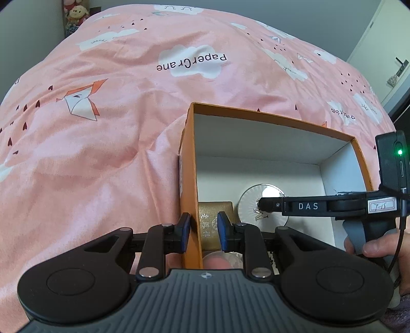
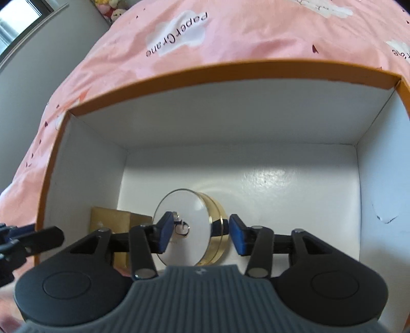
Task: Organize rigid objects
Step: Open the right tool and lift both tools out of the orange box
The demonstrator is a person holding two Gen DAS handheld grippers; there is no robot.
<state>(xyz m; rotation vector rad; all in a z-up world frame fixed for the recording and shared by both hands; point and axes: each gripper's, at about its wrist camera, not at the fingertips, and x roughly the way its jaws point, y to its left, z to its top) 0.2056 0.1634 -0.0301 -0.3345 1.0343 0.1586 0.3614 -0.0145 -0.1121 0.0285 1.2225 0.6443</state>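
My left claw (image 1: 203,231) straddles the orange box (image 1: 188,164) wall, spread; only my right view shows my right claw (image 2: 197,234) spread around the round gold case (image 2: 194,225).

Domestic bedroom. Bed covered by pink quilt (image 1: 143,107) printed with clouds, origami cranes and "Paper Crane" lettering, filling most of both views. Stuffed toys (image 1: 75,14) stacked at far end against grey wall. White door with dark handle (image 1: 401,64) at right edge. Window (image 2: 18,18) with daylight at upper left in right wrist view.
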